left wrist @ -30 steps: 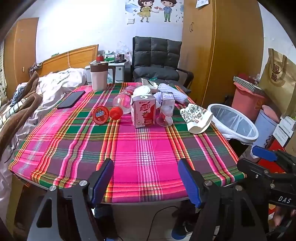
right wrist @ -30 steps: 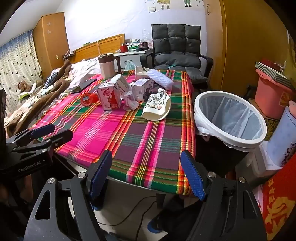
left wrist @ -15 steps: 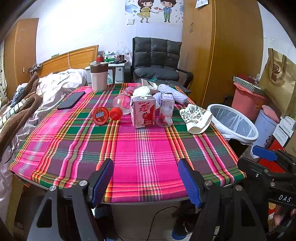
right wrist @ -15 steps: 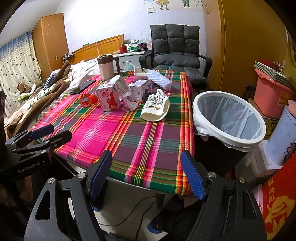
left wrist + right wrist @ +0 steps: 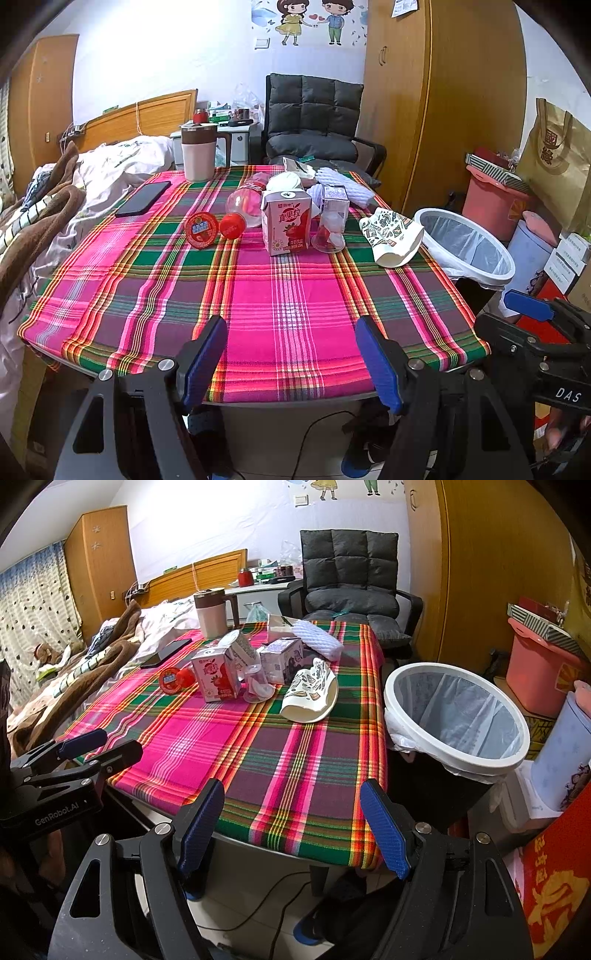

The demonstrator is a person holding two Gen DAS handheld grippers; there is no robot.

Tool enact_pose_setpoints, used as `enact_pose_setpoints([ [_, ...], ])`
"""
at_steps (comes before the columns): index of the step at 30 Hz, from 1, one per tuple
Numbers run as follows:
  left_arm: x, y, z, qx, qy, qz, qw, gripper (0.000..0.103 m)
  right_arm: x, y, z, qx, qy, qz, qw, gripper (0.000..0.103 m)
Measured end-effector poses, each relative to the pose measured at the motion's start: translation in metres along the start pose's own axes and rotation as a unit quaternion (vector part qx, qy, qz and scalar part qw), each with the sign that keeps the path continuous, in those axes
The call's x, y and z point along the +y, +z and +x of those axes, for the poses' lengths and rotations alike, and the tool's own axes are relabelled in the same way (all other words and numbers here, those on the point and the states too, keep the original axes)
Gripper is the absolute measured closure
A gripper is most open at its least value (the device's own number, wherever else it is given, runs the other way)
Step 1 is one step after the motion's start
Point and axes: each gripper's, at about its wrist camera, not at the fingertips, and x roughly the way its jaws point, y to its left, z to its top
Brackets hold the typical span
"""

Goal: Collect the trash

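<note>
Trash sits clustered mid-table, the crushed paper cup (image 5: 308, 692) lying closest to the bin (image 5: 456, 716), ahead and slightly left of the right gripper (image 5: 291, 825), which like the left gripper (image 5: 291, 363) hangs wide open and empty at the near edge.

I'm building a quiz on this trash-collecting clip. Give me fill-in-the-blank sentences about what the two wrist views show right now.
1. Both the left gripper and the right gripper are ____ and hold nothing.
2. The white-rimmed trash bin stands on the floor beside the table's ____ edge.
3. The pink juice carton stands ____ on the plaid tablecloth.
4. The black phone lies flat, nearest the beige ____.

Missing words: open; right; upright; mug
</note>
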Motion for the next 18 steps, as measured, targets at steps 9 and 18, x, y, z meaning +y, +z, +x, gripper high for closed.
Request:
enact_pose_setpoints([
  [9,0.0004,0.0016,-0.0021,-0.001,0.000,0.000,1.0000,0.031,0.0001,-0.0004,0.0001,0.000,0.000,0.000,1.000,0.026],
  [18,0.0005,0.0016,-0.0021,0.000,0.000,0.000,1.0000,0.031,0.0002,-0.0004,-0.0001,0.000,-0.001,-0.001,1.000,0.026],
])
